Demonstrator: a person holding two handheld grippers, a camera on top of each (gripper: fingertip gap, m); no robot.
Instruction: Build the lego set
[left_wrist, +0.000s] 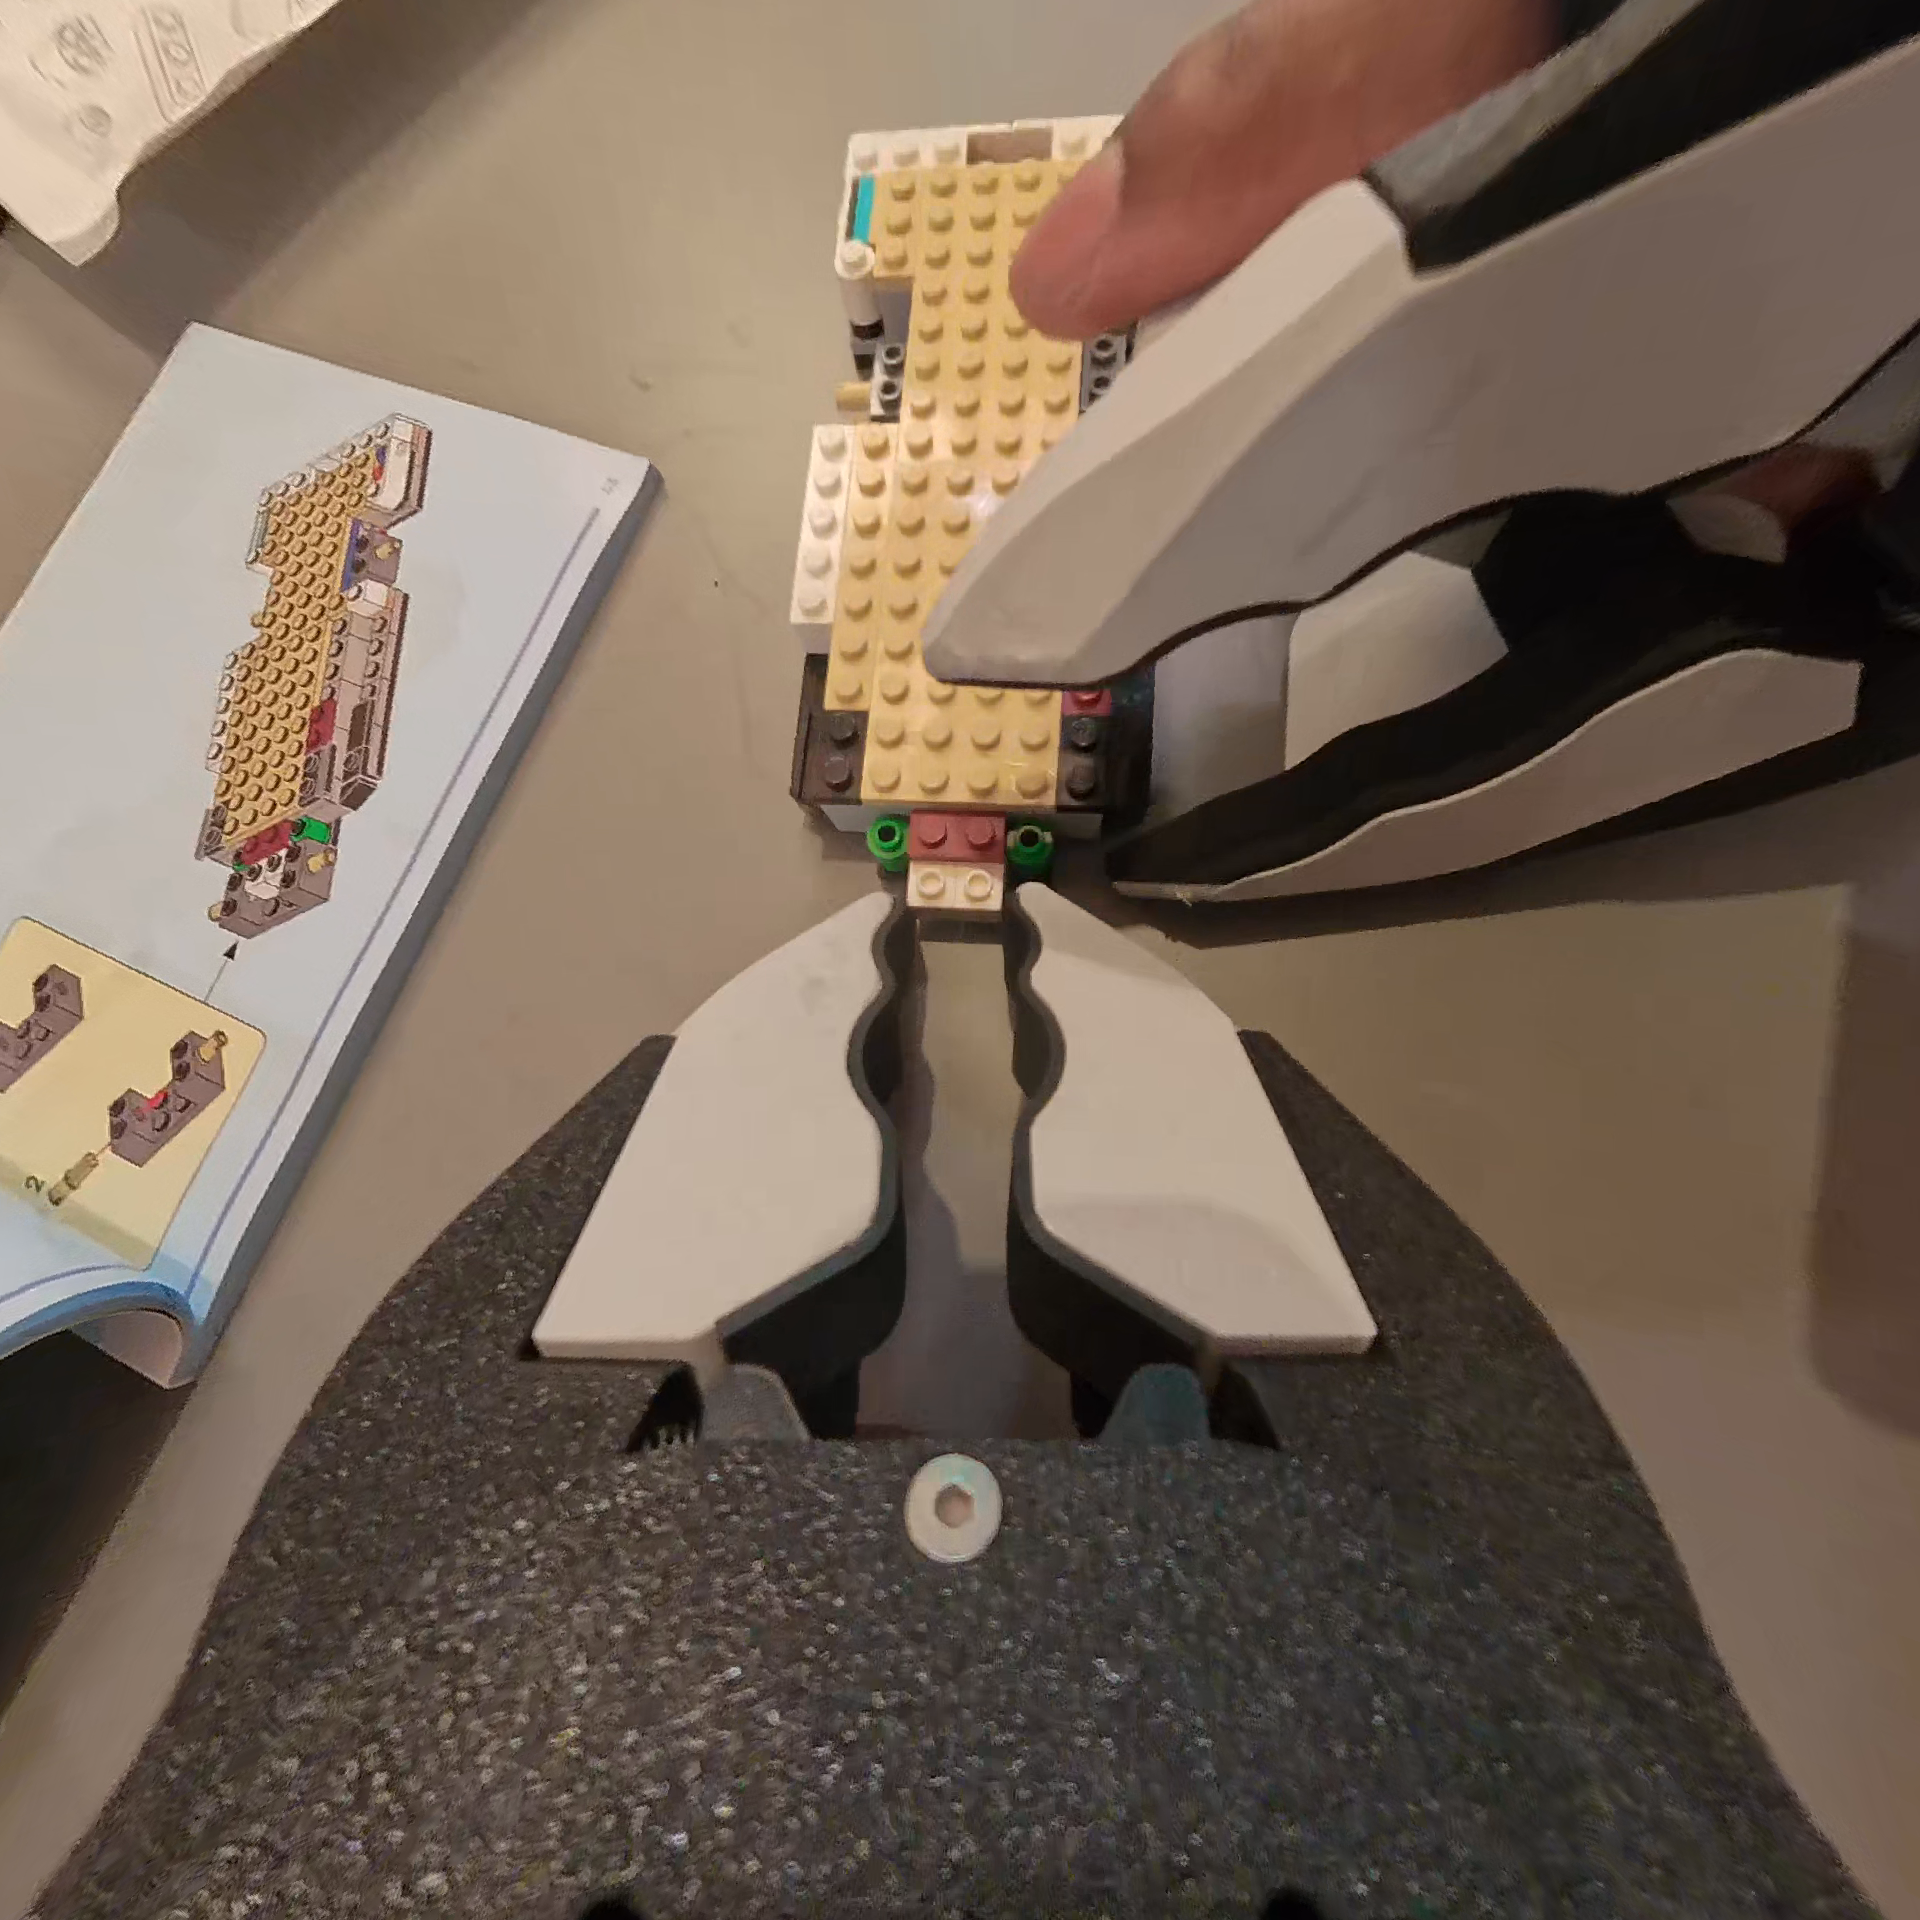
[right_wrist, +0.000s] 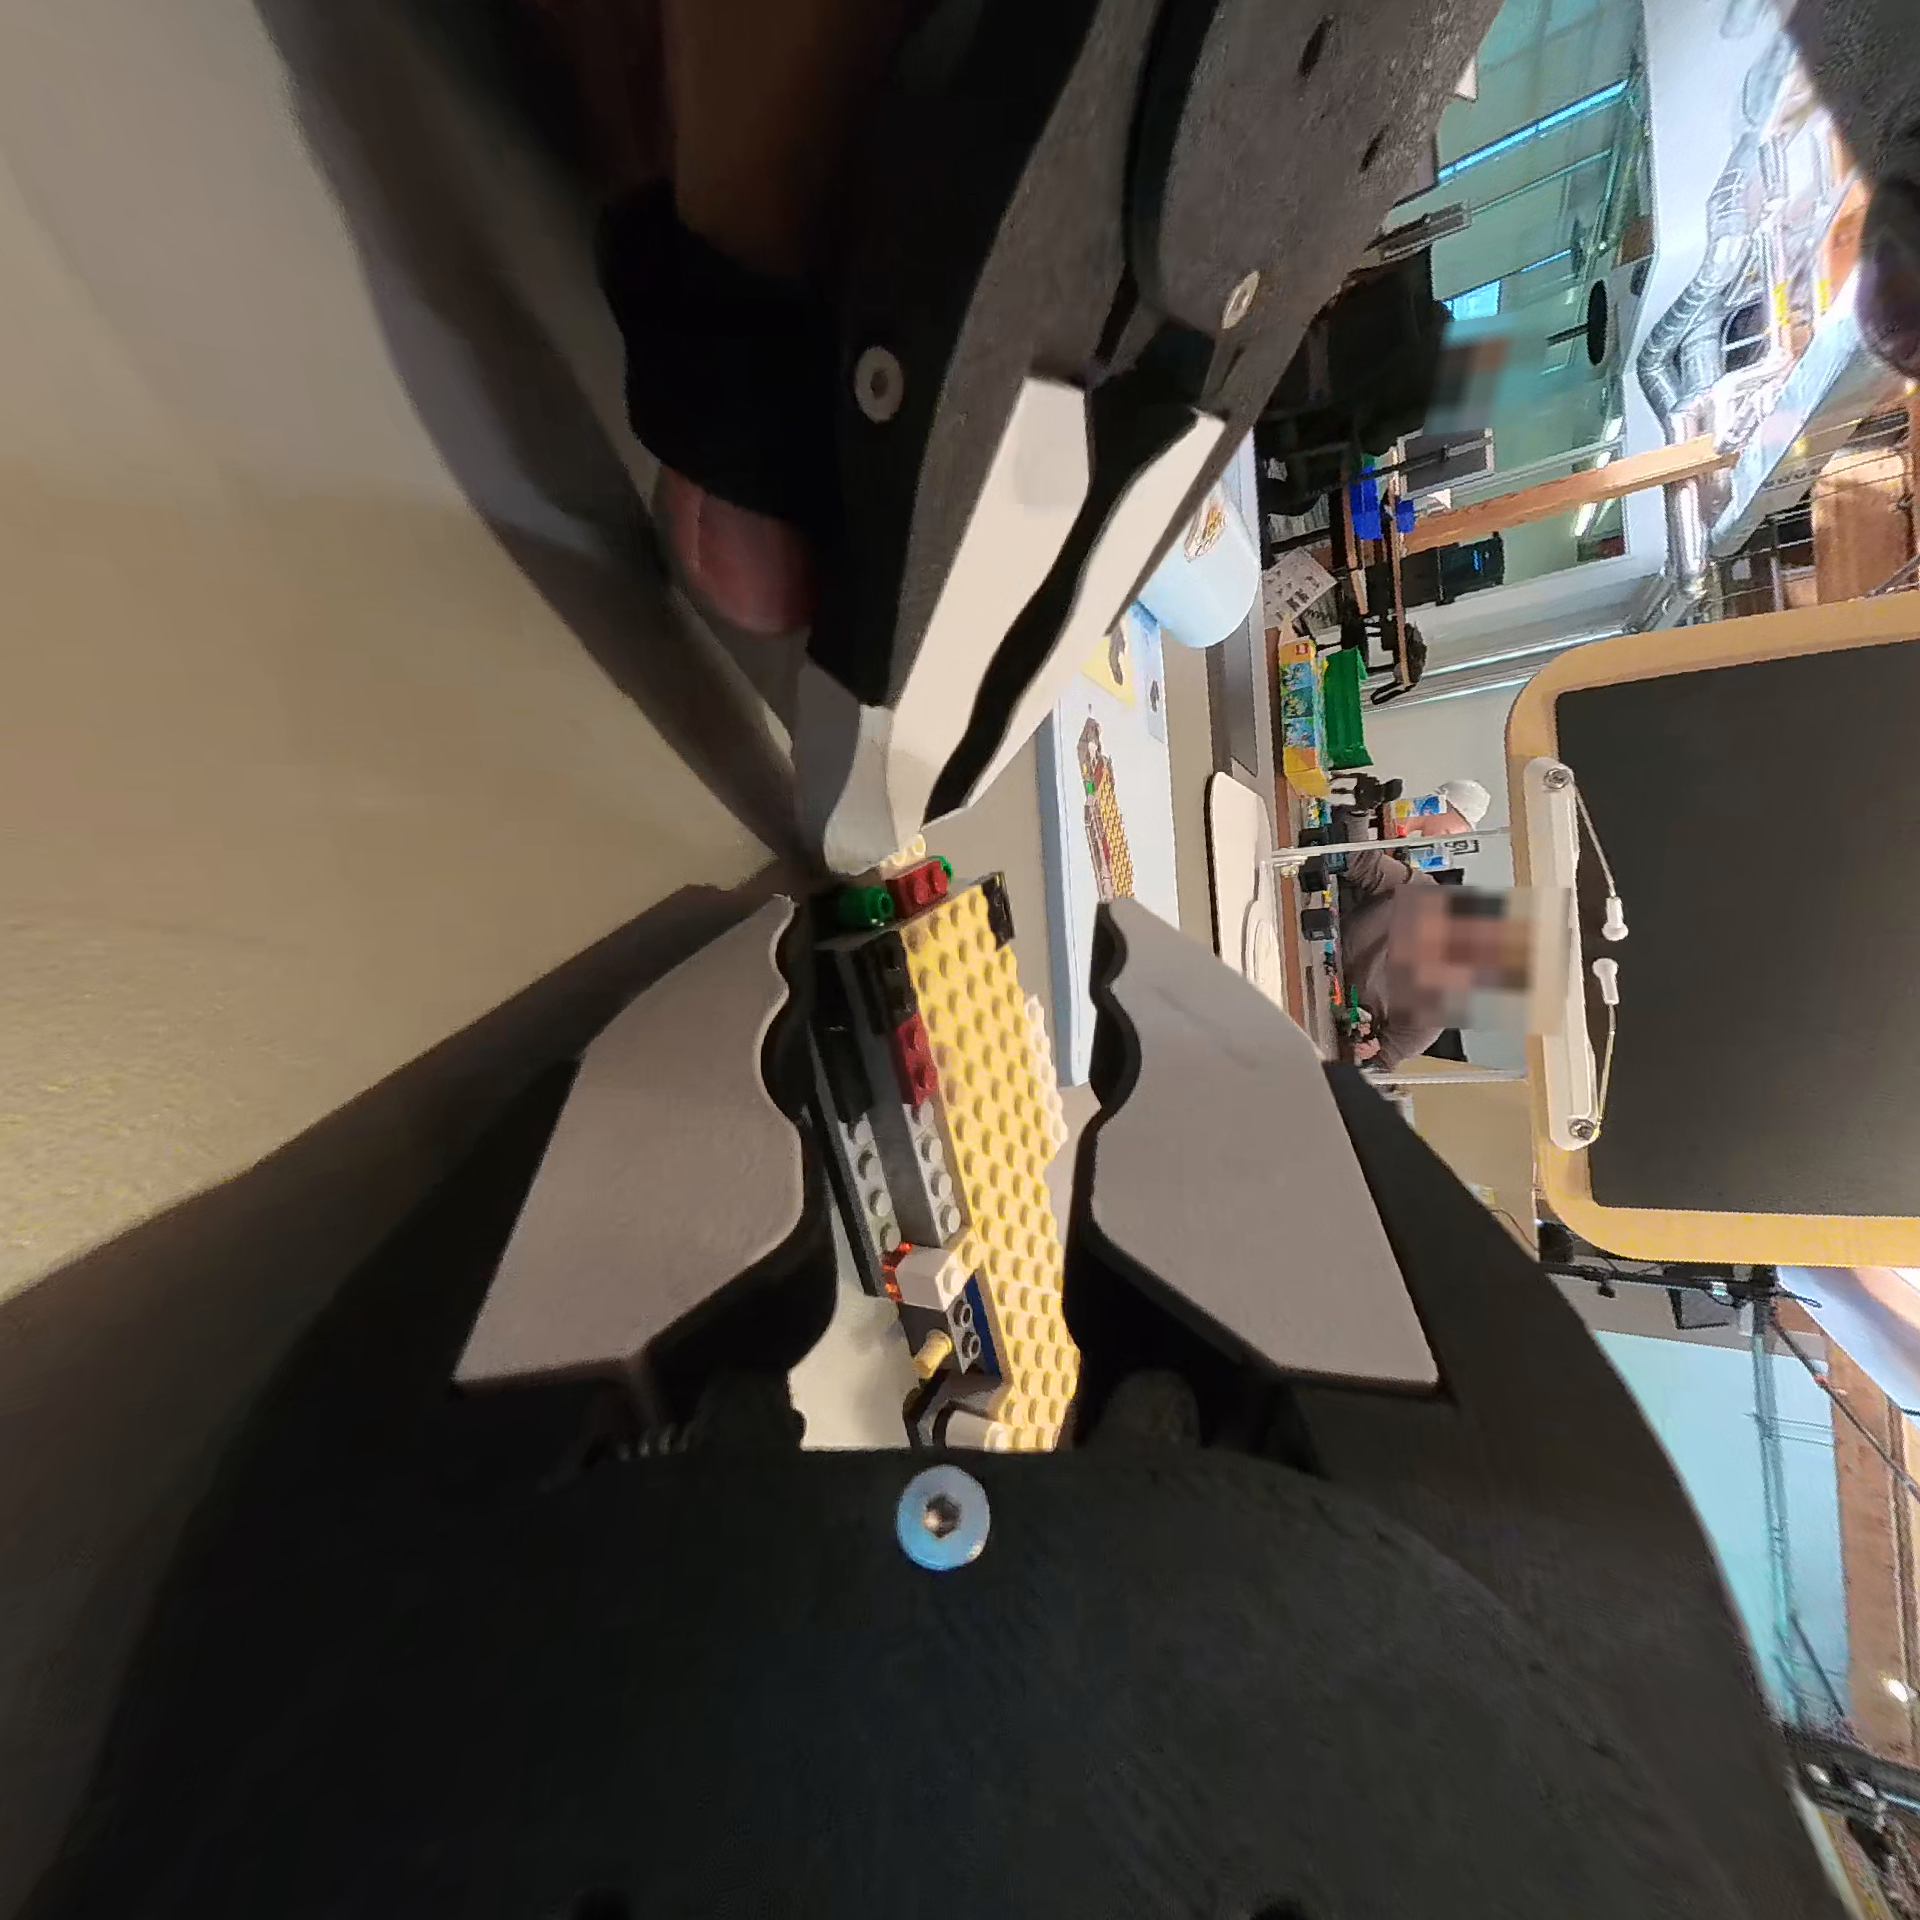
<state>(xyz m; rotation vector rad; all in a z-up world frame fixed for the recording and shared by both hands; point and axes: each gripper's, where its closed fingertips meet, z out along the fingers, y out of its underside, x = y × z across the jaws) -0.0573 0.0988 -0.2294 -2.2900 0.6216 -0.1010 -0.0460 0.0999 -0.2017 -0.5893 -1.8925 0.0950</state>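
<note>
the left gripper (left_wrist: 956, 914) lies low on the tabletop (left_wrist: 623, 260), pointing at the near end of the brick model (left_wrist: 935, 499). its fingertips are clenched on the white brick (left_wrist: 954, 885) that juts from that end, one tip on each side with no gap showing. just behind that brick sit a dark red brick (left_wrist: 956, 836) and two green pegs (left_wrist: 886, 834).

the right gripper (right_wrist: 945, 914) comes in from the model's right side, turned on edge, with its jaws spread wide and released. the model stands between them. one finger lies along the tabletop beside the model's dark side wall, and the other hangs over the tan studded top. whether that upper finger touches the studs i cannot tell. nothing is pinched there.

the model lies lengthwise near the middle of the tabletop. an open booklet (left_wrist: 312, 727) is at the left edge and a printed sheet (left_wrist: 104, 104) is at the far left corner.

the left wrist view alone gives the whole top of the model, the booklet page, and a bare finger (left_wrist: 1081, 249) of the person's hand resting along the right gripper. the right wrist view alone shows the model's side layers of black, grey and red bricks, the space between the tan top and the upper finger, and the room beyond, with a framed dark board (right_wrist: 1714, 935) and a seated person. it also shows the left gripper's tips covering the white brick from the other side.
</note>
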